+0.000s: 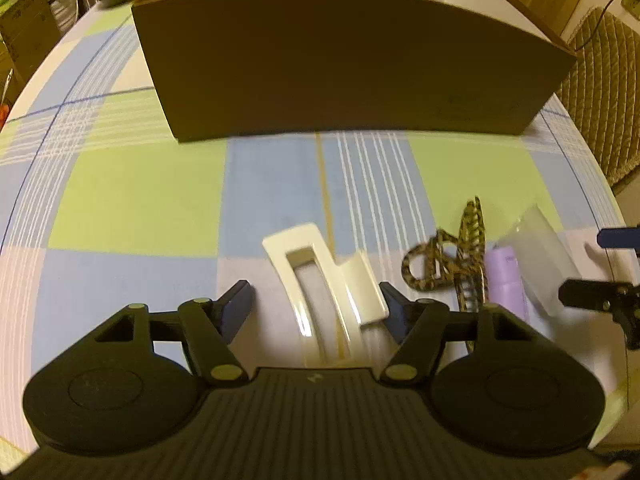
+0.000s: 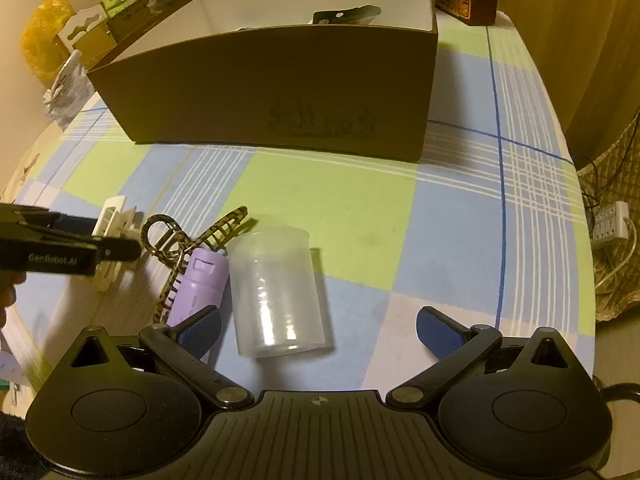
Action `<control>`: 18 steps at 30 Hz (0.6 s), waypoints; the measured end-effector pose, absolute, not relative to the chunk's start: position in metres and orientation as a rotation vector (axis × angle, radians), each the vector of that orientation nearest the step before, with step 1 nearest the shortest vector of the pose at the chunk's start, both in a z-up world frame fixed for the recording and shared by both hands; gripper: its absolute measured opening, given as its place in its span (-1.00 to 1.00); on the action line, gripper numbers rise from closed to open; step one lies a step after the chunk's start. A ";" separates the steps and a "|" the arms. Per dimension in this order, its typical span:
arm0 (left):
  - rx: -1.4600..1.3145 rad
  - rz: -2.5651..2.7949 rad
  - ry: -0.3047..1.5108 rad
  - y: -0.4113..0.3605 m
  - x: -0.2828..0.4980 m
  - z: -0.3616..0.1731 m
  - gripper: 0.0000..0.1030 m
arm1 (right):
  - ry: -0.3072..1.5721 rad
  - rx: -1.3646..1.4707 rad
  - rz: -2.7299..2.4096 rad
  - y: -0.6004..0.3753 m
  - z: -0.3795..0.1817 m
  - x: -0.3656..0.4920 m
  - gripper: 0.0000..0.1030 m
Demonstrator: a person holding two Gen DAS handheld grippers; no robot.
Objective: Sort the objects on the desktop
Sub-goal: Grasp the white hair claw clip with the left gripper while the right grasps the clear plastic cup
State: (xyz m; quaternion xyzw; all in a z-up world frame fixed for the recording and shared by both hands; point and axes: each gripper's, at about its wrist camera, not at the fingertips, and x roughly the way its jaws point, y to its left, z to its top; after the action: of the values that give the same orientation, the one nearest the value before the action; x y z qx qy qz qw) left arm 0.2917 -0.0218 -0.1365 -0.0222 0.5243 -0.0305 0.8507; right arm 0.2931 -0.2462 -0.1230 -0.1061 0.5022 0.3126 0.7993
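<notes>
A white hair claw clip [image 1: 320, 280] lies on the checked tablecloth between the fingers of my left gripper [image 1: 316, 304]. The right pad touches the clip's lever, while cloth shows between the left pad and the clip. The right wrist view shows this gripper [image 2: 116, 236] straddling the clip [image 2: 108, 216]. Right of it lie a leopard-print claw clip [image 1: 452, 264], a lilac tube [image 1: 506, 280] and a clear plastic cup [image 2: 280, 300] on its side. My right gripper [image 2: 318, 330] is open low over the cup, its left finger above the lilac tube [image 2: 200, 284].
A brown cardboard box [image 2: 280, 92] with a white inside stands at the back of the table, a black item [image 2: 348, 14] in it. Packets and boxes crowd the far left edge [image 2: 72, 40]. A padded chair [image 1: 600, 80] and a power strip [image 2: 610, 222] lie beyond the right edge.
</notes>
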 end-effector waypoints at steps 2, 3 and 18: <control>-0.028 -0.066 1.090 -0.020 0.293 -0.136 -0.01 | 1.066 -0.234 0.681 -0.245 -0.123 0.292 0.96; -0.012 -0.064 1.085 -0.020 0.293 -0.136 -0.16 | 1.060 -0.242 0.688 -0.244 -0.124 0.291 0.96; -0.057 0.037 1.097 0.037 0.277 -0.133 -0.25 | 0.955 -0.435 0.808 -0.212 -0.140 0.285 0.18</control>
State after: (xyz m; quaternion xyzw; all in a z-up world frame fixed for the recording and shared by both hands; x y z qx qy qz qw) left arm 0.2768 0.0372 -0.1331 -0.0273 0.5212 0.0176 0.8528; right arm 0.2851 -0.2119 -0.1400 -0.2021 0.4434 0.3750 0.7886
